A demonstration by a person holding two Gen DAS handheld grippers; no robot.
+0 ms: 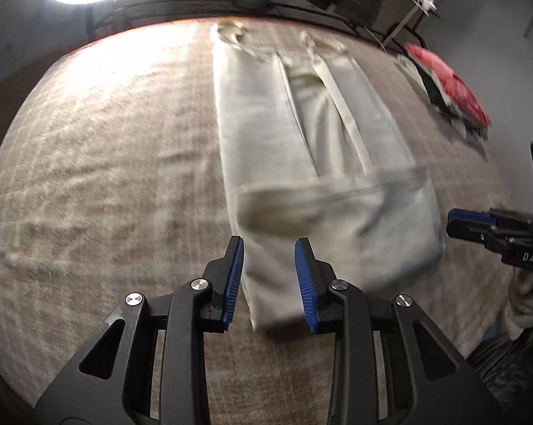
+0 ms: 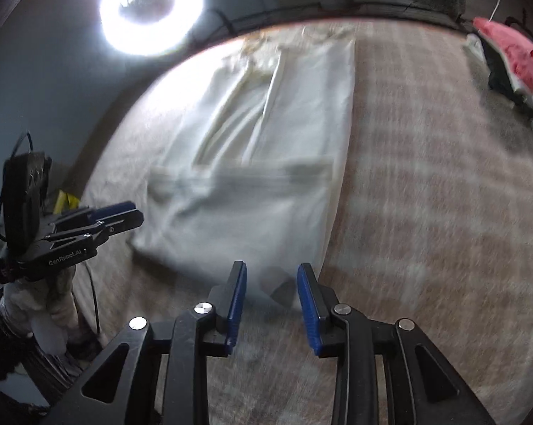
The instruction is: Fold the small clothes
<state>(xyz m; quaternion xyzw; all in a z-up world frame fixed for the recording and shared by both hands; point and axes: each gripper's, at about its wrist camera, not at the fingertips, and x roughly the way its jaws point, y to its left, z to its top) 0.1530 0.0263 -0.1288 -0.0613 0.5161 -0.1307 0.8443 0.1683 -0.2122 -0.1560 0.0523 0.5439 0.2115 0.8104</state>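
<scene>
Cream garment [image 1: 316, 163] lies lengthwise on the table [image 1: 107, 177], near end folded over; left gripper [image 1: 269, 279] and right gripper [image 2: 271, 295] both gape empty at that near edge, so a shallow pinch risks catching one layer and undoing the fold.

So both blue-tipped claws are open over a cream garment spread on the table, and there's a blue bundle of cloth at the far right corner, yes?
Nearly. The bundle at the far right corner is red, not blue; both wrist views show it. The left gripper and right gripper are open near the cream garment.
</scene>
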